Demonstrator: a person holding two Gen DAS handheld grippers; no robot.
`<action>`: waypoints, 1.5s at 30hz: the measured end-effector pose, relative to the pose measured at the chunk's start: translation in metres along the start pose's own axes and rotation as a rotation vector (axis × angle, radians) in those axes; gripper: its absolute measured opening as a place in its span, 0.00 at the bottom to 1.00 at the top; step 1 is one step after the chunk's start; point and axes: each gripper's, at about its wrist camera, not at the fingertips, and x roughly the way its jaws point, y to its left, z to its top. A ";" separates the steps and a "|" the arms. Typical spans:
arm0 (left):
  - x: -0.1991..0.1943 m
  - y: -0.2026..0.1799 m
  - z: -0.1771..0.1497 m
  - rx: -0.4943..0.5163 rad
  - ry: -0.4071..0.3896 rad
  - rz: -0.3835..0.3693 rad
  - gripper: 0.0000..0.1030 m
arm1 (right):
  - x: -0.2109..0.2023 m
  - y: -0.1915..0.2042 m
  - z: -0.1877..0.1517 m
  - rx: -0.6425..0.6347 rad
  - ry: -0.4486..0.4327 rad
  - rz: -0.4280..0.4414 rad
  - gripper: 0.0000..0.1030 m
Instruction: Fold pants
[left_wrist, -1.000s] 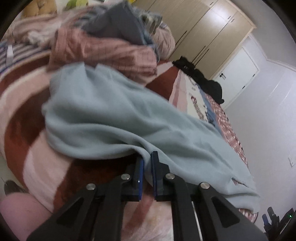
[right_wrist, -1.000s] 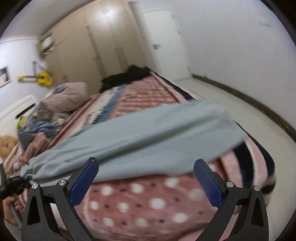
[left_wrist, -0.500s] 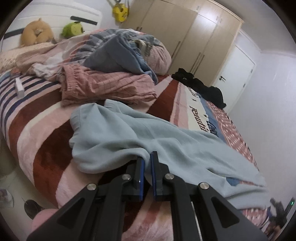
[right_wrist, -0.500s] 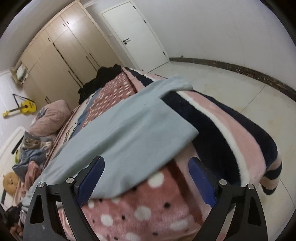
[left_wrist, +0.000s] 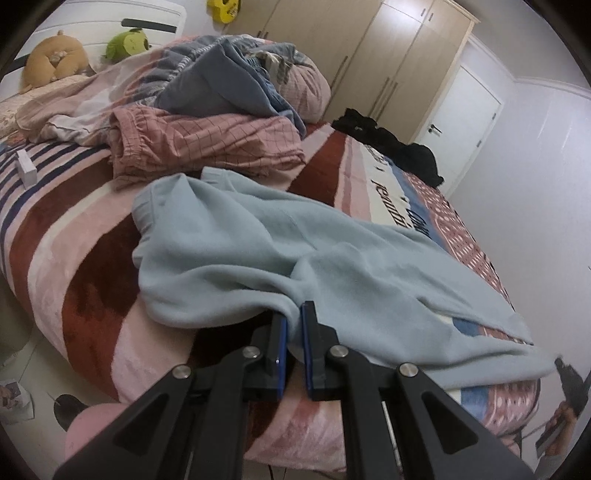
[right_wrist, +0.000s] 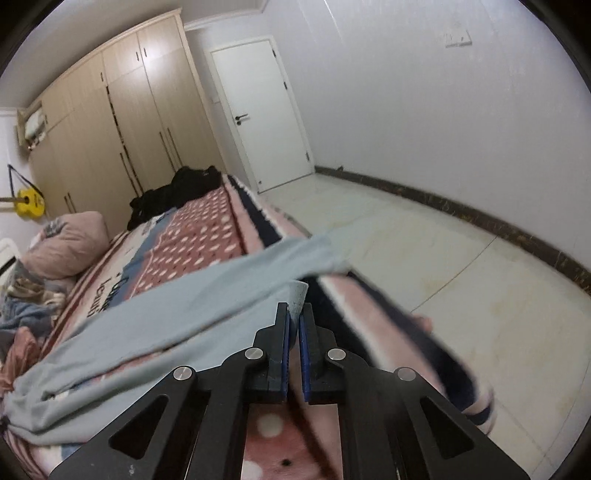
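Observation:
Light blue pants (left_wrist: 280, 258) lie stretched along the near side of the bed, with the waist end bunched at the left. My left gripper (left_wrist: 293, 314) is shut on the pants' near edge by the waist. In the right wrist view the pants (right_wrist: 177, 314) run from lower left to the leg ends at the bed's foot corner. My right gripper (right_wrist: 294, 312) is shut on a leg hem there and lifts the cloth slightly off the blanket.
A pink checked garment (left_wrist: 199, 140) and a heap of blue and grey clothes (left_wrist: 225, 77) lie behind the pants. Black clothes (left_wrist: 399, 147) sit at the far side. Plush toys (left_wrist: 55, 59) are at the headboard. Wardrobe (right_wrist: 110, 140), door (right_wrist: 266, 114), bare floor (right_wrist: 424, 251).
My right gripper went from wide open to shut on the leg hem at the bed's foot corner. My left gripper stayed shut on the waist edge; the pants now lie flatter and straighter.

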 end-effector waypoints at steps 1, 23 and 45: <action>-0.001 0.000 -0.001 0.006 0.003 -0.010 0.05 | -0.004 -0.001 0.004 -0.012 -0.010 -0.012 0.00; -0.010 0.041 -0.011 -0.098 0.050 -0.012 0.66 | 0.006 -0.038 0.019 -0.075 0.075 -0.142 0.00; 0.016 0.129 0.072 -0.165 0.027 -0.024 0.17 | 0.026 -0.010 0.030 -0.066 0.085 -0.091 0.00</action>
